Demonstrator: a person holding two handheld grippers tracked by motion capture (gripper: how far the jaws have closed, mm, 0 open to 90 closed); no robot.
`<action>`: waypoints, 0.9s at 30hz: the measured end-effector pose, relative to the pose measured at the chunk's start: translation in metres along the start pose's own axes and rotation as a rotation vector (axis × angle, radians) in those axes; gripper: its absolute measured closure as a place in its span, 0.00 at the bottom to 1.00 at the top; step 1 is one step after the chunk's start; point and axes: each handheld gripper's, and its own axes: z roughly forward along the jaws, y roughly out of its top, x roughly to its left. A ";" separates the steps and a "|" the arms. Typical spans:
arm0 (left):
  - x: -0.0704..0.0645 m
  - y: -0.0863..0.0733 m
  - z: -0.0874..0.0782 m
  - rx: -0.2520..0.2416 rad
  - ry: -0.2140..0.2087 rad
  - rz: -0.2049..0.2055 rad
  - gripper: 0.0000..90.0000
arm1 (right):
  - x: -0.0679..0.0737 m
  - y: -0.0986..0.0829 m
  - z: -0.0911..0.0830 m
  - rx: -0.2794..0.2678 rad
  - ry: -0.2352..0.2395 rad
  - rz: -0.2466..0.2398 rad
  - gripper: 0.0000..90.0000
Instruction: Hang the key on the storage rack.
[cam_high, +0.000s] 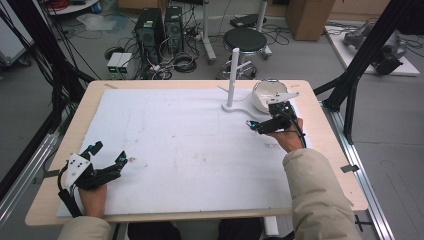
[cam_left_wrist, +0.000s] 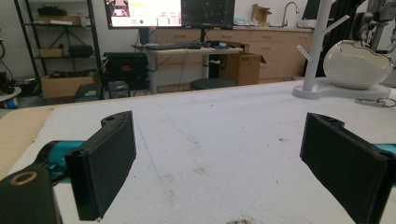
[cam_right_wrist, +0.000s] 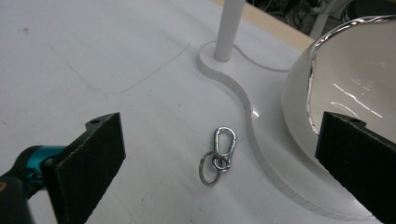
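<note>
A small silver carabiner with a key ring (cam_right_wrist: 218, 156) lies flat on the white mat (cam_high: 190, 150), beside the curved base of a white peg stand (cam_right_wrist: 229, 28). A white bowl (cam_right_wrist: 345, 79) sits on that base. My right gripper (cam_right_wrist: 222, 128) hovers over the ring, open, with one jaw on either side and nothing held. In the high view the right gripper (cam_high: 263, 117) is at the back right, next to the bowl (cam_high: 265, 95) and the stand (cam_high: 233, 75). Near the front left corner, my left gripper (cam_high: 109, 152) rests low, open and empty. Its own view has the left gripper (cam_left_wrist: 219, 123) facing the far-off stand (cam_left_wrist: 317, 42) and ring (cam_left_wrist: 371, 101).
The mat covers most of a wooden table (cam_high: 80, 115). A black frame post (cam_high: 350, 100) stands just off the right edge. On the floor behind are a round stool (cam_high: 245, 39), computer towers (cam_high: 150, 30) and loose cables.
</note>
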 end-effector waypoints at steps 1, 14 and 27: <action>0.000 0.000 0.000 0.000 -0.001 0.000 0.12 | 0.000 0.001 0.003 0.016 0.003 -0.007 0.01; 0.000 0.000 0.000 0.001 0.000 0.004 0.12 | 0.000 -0.001 0.038 0.179 0.041 -0.001 0.06; 0.000 0.000 0.000 -0.001 0.000 0.001 0.12 | -0.006 -0.007 0.048 0.288 0.035 0.032 0.44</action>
